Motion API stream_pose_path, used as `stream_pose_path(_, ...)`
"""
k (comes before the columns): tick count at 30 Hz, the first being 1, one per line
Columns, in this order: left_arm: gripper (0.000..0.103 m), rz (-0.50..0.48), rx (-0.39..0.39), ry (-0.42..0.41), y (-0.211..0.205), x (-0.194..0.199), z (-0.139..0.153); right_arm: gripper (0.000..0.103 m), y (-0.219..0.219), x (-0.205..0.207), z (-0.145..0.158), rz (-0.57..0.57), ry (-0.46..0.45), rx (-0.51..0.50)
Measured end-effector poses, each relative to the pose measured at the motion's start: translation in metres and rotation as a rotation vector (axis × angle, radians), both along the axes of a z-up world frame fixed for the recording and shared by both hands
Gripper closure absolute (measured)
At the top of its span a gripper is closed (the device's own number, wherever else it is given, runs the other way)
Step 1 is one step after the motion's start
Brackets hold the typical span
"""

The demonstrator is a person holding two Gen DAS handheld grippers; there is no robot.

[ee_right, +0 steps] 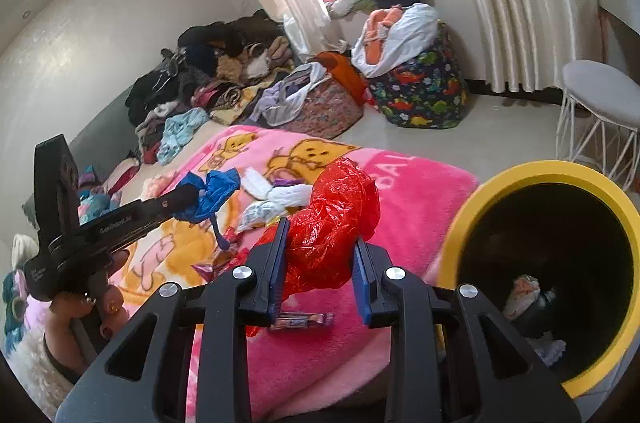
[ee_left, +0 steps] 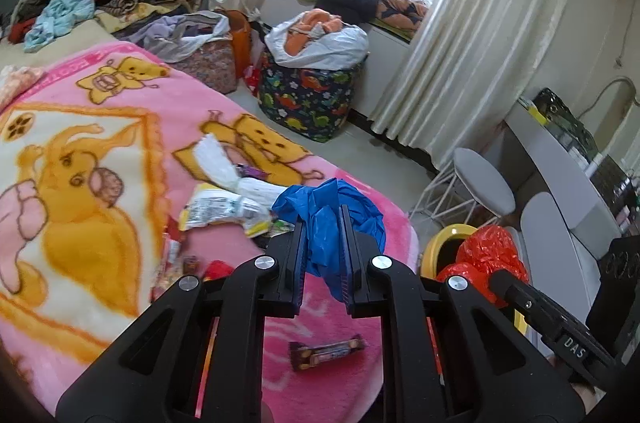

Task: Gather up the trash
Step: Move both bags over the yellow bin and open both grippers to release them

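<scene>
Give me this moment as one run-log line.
left gripper: shut on blue bag | right gripper: shut on red bag | yellow bin: beside bed

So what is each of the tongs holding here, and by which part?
Left tongs pinch a crumpled blue bag around its bunched middle. Right tongs grip a crumpled red bag by its lower half, beside the yellow bin.

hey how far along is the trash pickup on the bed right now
Partly done: the yellow bin already holds some crumpled trash. In hand: the left gripper grips a blue plastic bag, the right gripper a red plastic bag. Left on the pink blanket: a chocolate bar wrapper, white tissue and snack packets.
</scene>
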State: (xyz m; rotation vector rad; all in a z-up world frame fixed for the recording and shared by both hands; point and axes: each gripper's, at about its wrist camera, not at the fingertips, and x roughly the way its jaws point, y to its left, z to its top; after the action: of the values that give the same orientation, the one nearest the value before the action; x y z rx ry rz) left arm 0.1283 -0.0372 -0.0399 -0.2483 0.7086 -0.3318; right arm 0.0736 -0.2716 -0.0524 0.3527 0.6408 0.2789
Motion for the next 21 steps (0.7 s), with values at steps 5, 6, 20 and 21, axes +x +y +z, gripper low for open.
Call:
stream_pose_path(5, 0.094, -0.037, 0.013, -0.001, -0.021, -0.002, -0.001, 0.076, -0.018, -0.005, -0.003, -0.045, 0.003, 0.019)
stream_pose_path(6, 0.094, -0.047, 0.015, -0.001, -0.027, -0.002, -0.001, 0.076, -0.023, -0.006, -0.004, -0.056, 0.006, 0.021)
stream_pose_path(20, 0.094, -0.156, 0.045, 0.005, -0.085, -0.008, -0.007, 0.076, -0.081, -0.016, -0.014, -0.204, 0.023, 0.037)
stream_pose_path(21, 0.094, -0.165, 0.047, 0.005, -0.09, -0.008, -0.008, 0.076, -0.086, -0.017, -0.015, -0.216, 0.025, 0.039)
